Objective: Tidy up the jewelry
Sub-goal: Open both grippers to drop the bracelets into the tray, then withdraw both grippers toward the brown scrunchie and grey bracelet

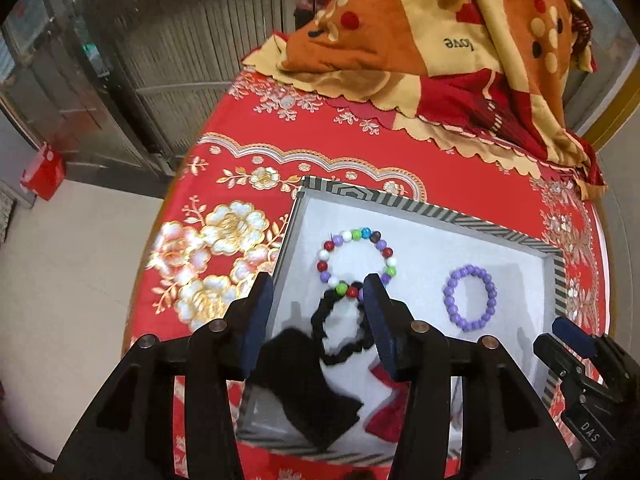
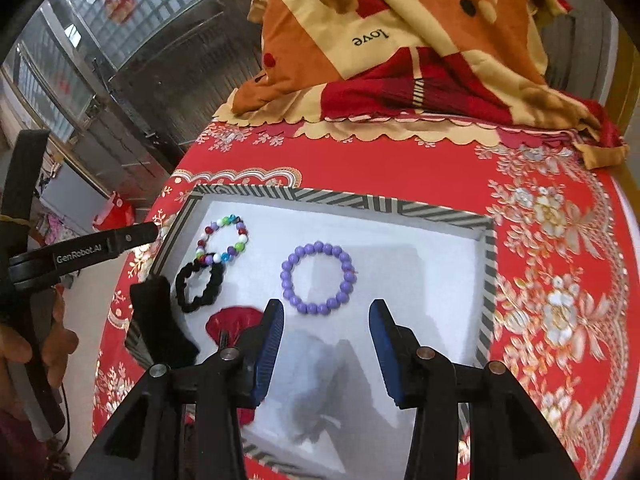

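- The left hand-held gripper (image 1: 318,312) hangs with its jaws spread wide and nothing between the pads, straddling the black scrunchie (image 1: 340,330) that lies on the white floor of the striped tray (image 1: 420,204).
- The right hand-held gripper (image 2: 326,334) is likewise wide apart and empty, hovering just short of the purple bead bracelet (image 2: 318,278), which lies ahead of its fingertips and centred between them.
- My guess is that the step in hand is picking one piece. For the scrunchie, the left tool should drop straight down and pinch one side of the loop, the side nearer the tool, because the far side touches or overlaps the multicoloured bead bracelet (image 1: 356,258) and closing there could drag both.
- Beads are hard and round, so a grip on the purple ring should close across a single strand, slowly, or it may squirt out.
- The scrunchie is a squashed loop lying flat; seen from the left tool, its long axis runs roughly away from the tool, toward the beads. The two bead bracelets are near-circles lying flat with no clear heading.
- A black cloth (image 1: 304,392) and a red pouch (image 2: 234,320) lie near the tool ends, best left undisturbed.
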The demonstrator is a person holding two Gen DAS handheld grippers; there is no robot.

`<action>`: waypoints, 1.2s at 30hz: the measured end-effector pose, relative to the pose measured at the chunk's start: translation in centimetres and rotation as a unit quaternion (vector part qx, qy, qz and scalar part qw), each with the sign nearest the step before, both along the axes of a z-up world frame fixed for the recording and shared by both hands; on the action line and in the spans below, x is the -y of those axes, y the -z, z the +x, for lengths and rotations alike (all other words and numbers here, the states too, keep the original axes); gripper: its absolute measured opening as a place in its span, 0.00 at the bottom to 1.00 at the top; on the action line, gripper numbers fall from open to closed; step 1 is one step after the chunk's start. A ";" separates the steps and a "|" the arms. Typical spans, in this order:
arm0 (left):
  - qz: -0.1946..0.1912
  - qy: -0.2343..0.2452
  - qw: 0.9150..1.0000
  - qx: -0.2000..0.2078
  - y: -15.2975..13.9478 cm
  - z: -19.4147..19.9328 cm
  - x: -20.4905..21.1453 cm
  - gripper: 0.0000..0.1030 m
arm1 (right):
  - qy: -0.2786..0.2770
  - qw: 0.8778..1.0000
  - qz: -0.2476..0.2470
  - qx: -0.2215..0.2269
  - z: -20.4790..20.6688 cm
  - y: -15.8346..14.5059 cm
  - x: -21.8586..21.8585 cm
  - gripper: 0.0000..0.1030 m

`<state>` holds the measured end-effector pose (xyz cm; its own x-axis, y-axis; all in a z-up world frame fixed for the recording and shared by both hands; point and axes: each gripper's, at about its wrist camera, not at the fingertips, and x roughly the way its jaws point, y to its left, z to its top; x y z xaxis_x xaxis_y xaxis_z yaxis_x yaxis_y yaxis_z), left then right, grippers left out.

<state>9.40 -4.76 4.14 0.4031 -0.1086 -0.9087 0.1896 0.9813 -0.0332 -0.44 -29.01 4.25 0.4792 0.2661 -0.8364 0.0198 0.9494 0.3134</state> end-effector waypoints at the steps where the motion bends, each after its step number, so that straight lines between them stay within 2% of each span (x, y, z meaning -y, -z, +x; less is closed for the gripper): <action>1: 0.002 0.000 1.000 0.004 -0.2 -0.4 0.0 0.45 | 0.001 1.000 0.000 0.003 -0.6 -0.3 -0.1 0.41; 12: 0.008 -0.005 0.999 0.049 -2.4 -6.7 -0.6 0.45 | 0.007 1.000 0.001 0.010 -6.2 -1.8 -0.3 0.41; 25: 0.007 -0.029 0.997 0.072 -3.8 -13.4 -1.8 0.45 | -0.016 1.000 -0.011 0.019 -11.4 -3.3 -1.1 0.41; 36: 0.009 -0.038 0.996 0.078 -4.0 -17.0 -1.9 0.45 | -0.020 0.999 -0.021 0.022 -14.6 -4.0 -0.5 0.41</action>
<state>-7.57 -2.88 8.12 0.5467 -0.0563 -0.8354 0.1154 0.9933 0.0086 -15.00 -28.48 8.21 0.5058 0.2508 -0.8254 -0.0317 0.9616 0.2727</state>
